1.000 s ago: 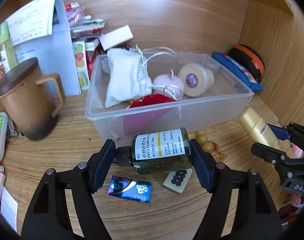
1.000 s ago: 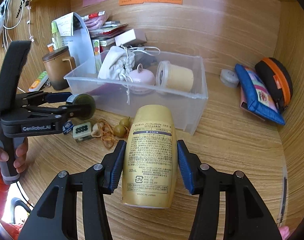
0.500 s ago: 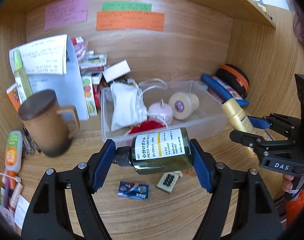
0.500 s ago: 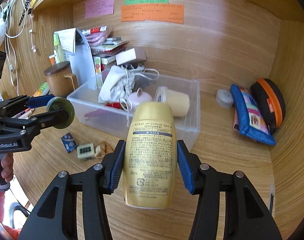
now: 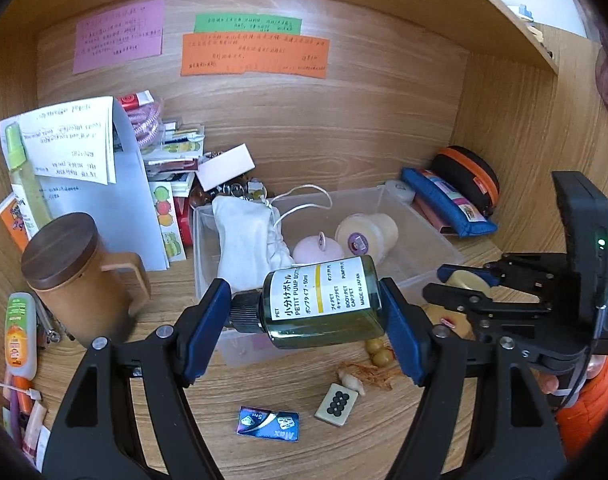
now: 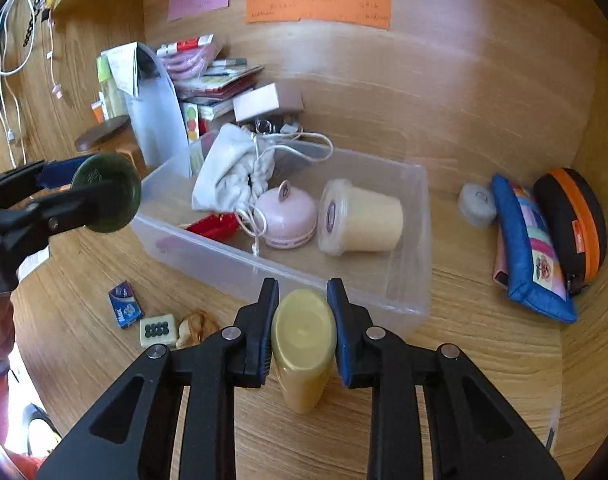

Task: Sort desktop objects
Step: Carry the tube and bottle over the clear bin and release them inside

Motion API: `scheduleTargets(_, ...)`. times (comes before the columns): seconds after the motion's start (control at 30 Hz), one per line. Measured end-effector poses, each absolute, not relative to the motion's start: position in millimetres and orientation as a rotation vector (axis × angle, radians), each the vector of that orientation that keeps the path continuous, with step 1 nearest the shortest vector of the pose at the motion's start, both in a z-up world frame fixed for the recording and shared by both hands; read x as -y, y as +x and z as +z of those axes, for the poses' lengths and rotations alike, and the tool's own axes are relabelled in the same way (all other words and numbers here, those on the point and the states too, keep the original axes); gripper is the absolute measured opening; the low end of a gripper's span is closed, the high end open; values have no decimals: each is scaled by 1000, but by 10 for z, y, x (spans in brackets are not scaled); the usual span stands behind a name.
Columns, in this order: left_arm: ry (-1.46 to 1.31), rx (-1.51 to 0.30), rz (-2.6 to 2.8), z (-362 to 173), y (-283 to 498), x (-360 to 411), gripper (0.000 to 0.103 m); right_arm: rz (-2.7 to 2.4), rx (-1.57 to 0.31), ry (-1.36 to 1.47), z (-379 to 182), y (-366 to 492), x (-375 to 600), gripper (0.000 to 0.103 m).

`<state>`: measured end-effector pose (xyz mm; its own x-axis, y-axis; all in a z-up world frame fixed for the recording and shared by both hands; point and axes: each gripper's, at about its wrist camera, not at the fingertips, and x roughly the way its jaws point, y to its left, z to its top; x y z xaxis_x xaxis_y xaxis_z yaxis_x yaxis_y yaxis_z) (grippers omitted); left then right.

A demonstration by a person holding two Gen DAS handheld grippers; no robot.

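Clear plastic bin (image 6: 408,240) sits mid-desk, holding a white pouch (image 6: 232,172), pink case (image 6: 290,216) and cream jar (image 6: 360,220). Left gripper (image 5: 304,320) clamps a green pump bottle (image 5: 324,300) sideways, above the bin's near wall. Right gripper (image 6: 303,328) clamps a gold tube (image 6: 304,340), end-on, near the bin's front. Only the left view shows the brown mug (image 5: 76,280) fully; only the right view shows the grey puck (image 6: 477,204) clearly.

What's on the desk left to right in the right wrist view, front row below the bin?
blue Max box → mahjong tile → tangled orange cord → gold bottle held in the right gripper
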<state>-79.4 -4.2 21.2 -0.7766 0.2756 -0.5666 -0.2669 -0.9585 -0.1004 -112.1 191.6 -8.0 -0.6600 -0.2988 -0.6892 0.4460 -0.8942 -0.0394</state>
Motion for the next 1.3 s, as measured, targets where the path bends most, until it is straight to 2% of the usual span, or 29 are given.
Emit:
scheduleTargets(0.2, -863, 31, 2703, 211, -815, 24, 74, -2524, -212, 1014, -52, -1093, -2043, 23)
scheduleTargets(0.43, -849, 46, 2707, 271, -878, 51, 74, -2530, -204, 897, 375, -1054, -2039, 23)
scheduleTargets(0.77, -848, 78, 2738, 368, -1066, 197, 74, -2562, -322, 740, 855, -1259, -1723, 22)
scheduleTargets(0.93, -888, 69, 2738, 291, -1235, 203, 74, -2562, -337, 768, 784, -1488, -1600, 22)
scheduleTargets(1.3, -1003, 40, 2667, -44, -1519, 67, 74, -2487, -379, 953, 236, -1805, -1450, 22)
